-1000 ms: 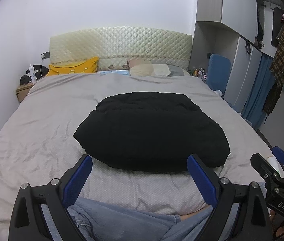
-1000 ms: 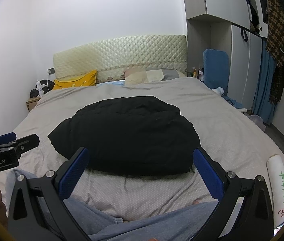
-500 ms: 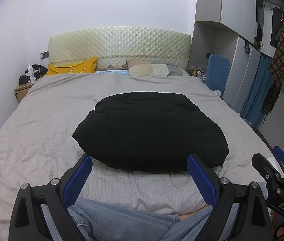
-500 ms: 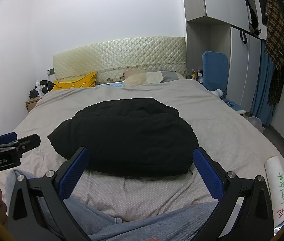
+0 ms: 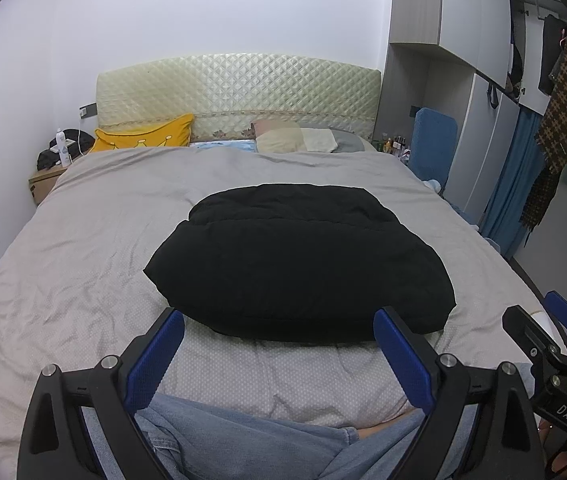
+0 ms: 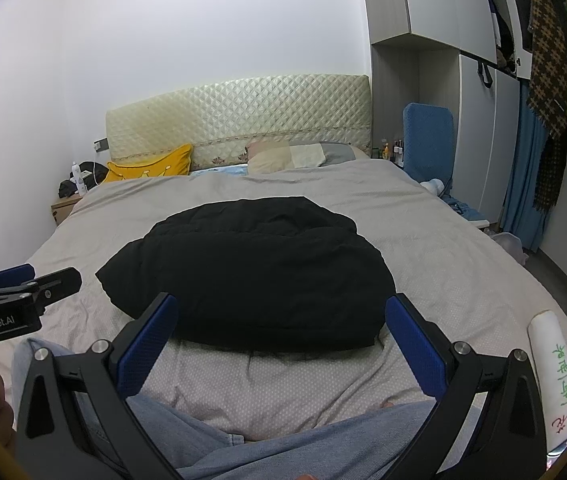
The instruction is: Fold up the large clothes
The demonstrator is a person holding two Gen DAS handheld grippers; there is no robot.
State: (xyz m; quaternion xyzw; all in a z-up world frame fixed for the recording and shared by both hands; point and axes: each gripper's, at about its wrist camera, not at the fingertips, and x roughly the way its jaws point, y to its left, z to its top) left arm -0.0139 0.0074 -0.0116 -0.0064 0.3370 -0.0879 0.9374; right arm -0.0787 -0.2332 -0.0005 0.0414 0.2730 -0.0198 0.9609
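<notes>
Left wrist view: black padded garment (image 5: 299, 264) folded on the bed (image 5: 83, 248), dead ahead of both spread, empty grippers, left gripper (image 5: 279, 344) and right gripper (image 6: 283, 332), long axis crosswise, neither clearly nearer, near hem just beyond the fingertips.

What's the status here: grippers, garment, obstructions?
Both hand-held grippers open, empty: left, right. Black jacket folded on bed. Nothing in the way.

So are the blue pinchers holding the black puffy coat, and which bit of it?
Nothing is held. The left gripper and the right gripper are both open and empty, and the folded black coat lies by itself on the bed.
</notes>
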